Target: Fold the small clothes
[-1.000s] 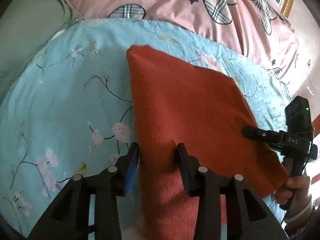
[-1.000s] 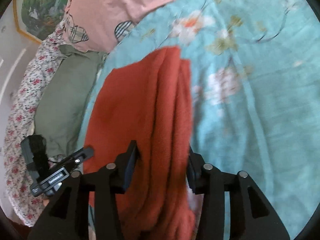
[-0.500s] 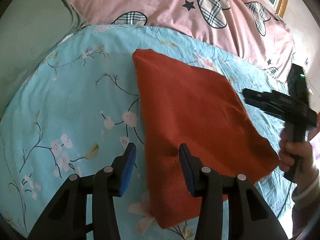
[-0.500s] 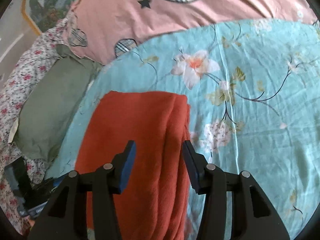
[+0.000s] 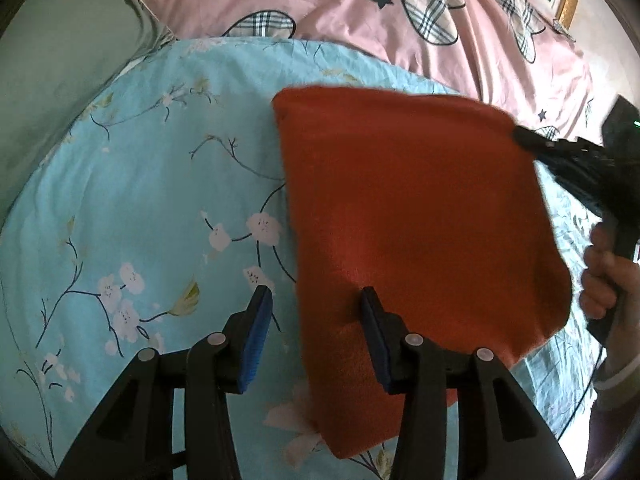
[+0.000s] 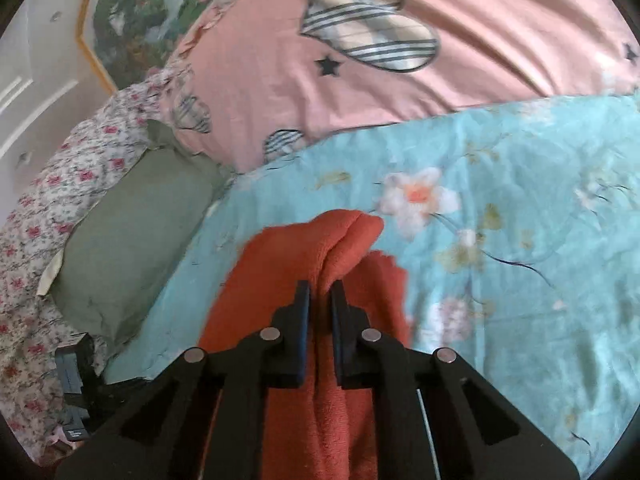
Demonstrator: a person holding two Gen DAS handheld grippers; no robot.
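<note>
rust-orange knit, thick and soft-looking, is the folded garment (image 5: 416,216) lying on the light blue floral bedspread (image 5: 140,200), with one straight edge running down its left side in the left wrist view and its far right corner lifted off the bed. the right gripper (image 6: 320,292) has its two fingers drawn close together on that corner, a bunched fold of the orange cloth pinched between the pads and rising just past the tips; in the left wrist view the same tool (image 5: 576,164) comes in from the right edge, blurred, its tip touching the garment's upper right corner, with the person's hand (image 5: 604,276) wrapped round the handle below. the left gripper (image 5: 316,328) stands wide apart and holds nothing: its left finger with the blue pad (image 5: 256,340) is over bare bedspread just beside the garment's edge, and its right finger is over the near part of the cloth; whether either touches the fabric i cannot tell. behind the bedspread lies a pink quilt (image 5: 360,12) printed with plaid hearts and small dark stars. a grey-green pillow (image 6: 128,240) sits at the bed's left side, next to a white cover with small red flowers (image 6: 48,200). a framed picture (image 6: 132,12) hangs on the wall beyond. no box, basket or other container shows in either view.
</note>
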